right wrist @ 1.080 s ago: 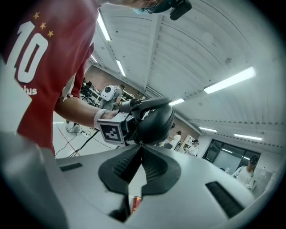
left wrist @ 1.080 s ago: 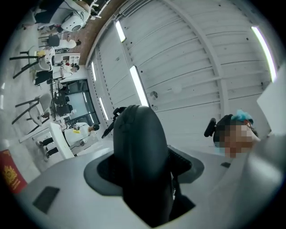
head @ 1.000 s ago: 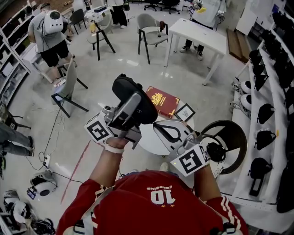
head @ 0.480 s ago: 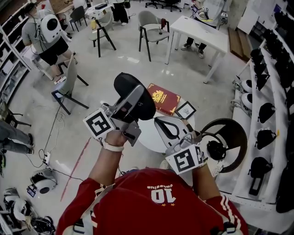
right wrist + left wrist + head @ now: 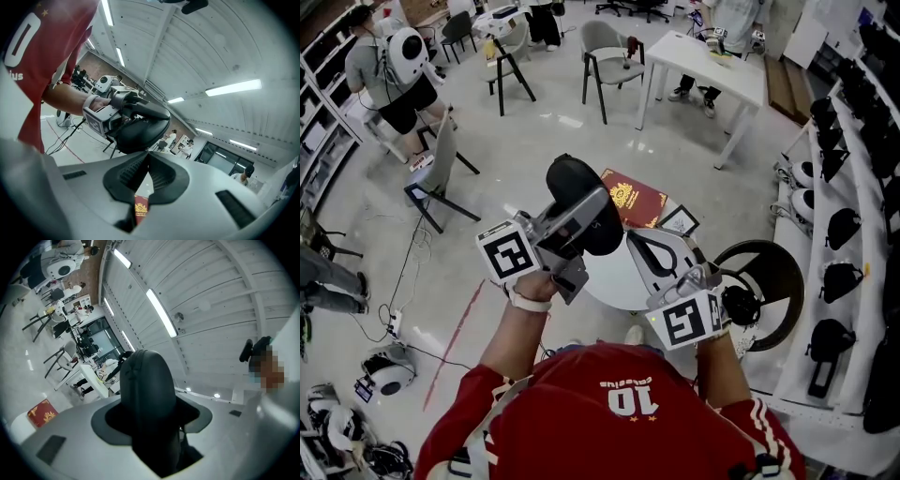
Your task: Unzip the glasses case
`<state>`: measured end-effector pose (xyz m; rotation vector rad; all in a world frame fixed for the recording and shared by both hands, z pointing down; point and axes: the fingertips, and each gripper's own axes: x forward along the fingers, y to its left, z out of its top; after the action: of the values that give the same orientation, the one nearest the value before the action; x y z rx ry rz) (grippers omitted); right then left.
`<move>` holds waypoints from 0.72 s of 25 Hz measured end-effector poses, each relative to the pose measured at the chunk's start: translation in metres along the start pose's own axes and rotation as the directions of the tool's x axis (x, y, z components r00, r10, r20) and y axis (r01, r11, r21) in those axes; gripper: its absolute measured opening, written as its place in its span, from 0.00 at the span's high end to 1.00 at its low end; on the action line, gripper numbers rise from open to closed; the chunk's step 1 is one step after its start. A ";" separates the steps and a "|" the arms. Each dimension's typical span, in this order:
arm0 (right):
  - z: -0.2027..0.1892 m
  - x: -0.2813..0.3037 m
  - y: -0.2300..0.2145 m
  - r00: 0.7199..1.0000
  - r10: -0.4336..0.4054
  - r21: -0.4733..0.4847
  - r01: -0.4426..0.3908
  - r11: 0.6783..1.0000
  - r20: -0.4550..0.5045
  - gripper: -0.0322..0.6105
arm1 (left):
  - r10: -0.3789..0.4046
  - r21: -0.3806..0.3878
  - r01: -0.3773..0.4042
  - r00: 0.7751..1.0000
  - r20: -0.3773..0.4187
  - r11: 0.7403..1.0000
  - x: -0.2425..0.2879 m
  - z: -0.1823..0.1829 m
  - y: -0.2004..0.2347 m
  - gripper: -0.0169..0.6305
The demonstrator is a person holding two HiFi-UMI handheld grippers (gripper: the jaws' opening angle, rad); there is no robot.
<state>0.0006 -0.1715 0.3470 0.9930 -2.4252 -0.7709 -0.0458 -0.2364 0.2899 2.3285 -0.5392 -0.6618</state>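
Observation:
The black oval glasses case (image 5: 579, 199) is up in the air above the small round white table (image 5: 614, 286). My left gripper (image 5: 581, 223) is shut on the case across its middle, and its jaws have just closed a little further on it. In the left gripper view the case (image 5: 147, 394) stands upright and fills the gap between the jaws. My right gripper (image 5: 637, 240) is to the right of the case, jaws together, tips pointing at the case's lower edge. In the right gripper view the tips (image 5: 149, 153) meet just under the case (image 5: 143, 132). The zipper pull cannot be made out.
A red book (image 5: 630, 202) and a small framed card (image 5: 678, 228) lie on the round table's far side. A dark round stool (image 5: 769, 277) with a black headset (image 5: 739, 307) stands at the right, by shelves of headsets. Chairs, a white table and people are further off.
My left gripper has carried the case down and to the right, closer to the right gripper. The right gripper has turned slightly, its tips now nearer the case.

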 end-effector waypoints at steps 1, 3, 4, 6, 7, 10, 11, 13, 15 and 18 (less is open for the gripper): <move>0.000 -0.001 -0.001 1.000 -0.001 -0.004 0.002 1.000 0.002 0.93 | -0.007 0.011 0.008 1.000 -0.017 1.000 0.001 -0.003 -0.002 0.56; 0.002 -0.002 -0.004 1.000 -0.003 -0.013 0.003 1.000 0.005 0.93 | -0.023 0.039 0.025 0.998 -0.054 0.999 0.003 -0.008 -0.007 0.56; 0.002 -0.003 -0.005 1.000 -0.003 -0.019 0.003 1.000 0.006 0.93 | -0.029 0.055 0.033 0.997 -0.073 0.998 0.003 -0.012 -0.009 0.56; 0.003 -0.004 -0.008 1.000 -0.003 -0.036 0.003 0.999 0.008 0.93 | -0.040 0.086 0.050 0.993 -0.113 0.995 0.005 -0.018 -0.014 0.56; 0.003 -0.005 -0.009 1.000 -0.003 -0.044 0.003 0.999 0.009 0.93 | -0.045 0.100 0.059 0.990 -0.131 0.993 0.006 -0.022 -0.015 0.56; 0.005 -0.007 -0.011 1.000 0.000 -0.066 0.001 0.998 0.014 0.93 | -0.058 0.134 0.083 0.983 -0.176 0.988 0.007 -0.030 -0.021 0.56; 0.005 -0.008 -0.012 1.000 0.002 -0.073 -0.001 0.997 0.016 0.93 | -0.062 0.148 0.092 0.979 -0.193 0.985 0.007 -0.033 -0.022 0.56; 0.006 -0.010 -0.013 1.000 0.007 -0.084 -0.005 0.996 0.025 0.93 | -0.074 0.176 0.117 0.970 -0.232 0.977 0.007 -0.041 -0.026 0.56; 0.008 -0.014 -0.015 0.999 0.013 -0.096 -0.009 0.995 0.036 0.93 | -0.089 0.195 0.146 0.958 -0.272 0.970 0.007 -0.048 -0.031 0.56; 0.013 -0.018 -0.018 0.999 0.019 -0.115 -0.013 0.993 0.049 0.93 | -0.103 0.224 0.183 0.940 -0.325 0.957 0.006 -0.058 -0.037 0.56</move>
<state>0.0146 -0.1646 0.3235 0.9196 -2.3979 -0.9281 -0.0003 -0.1862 0.3012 2.6653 -0.3231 -0.2898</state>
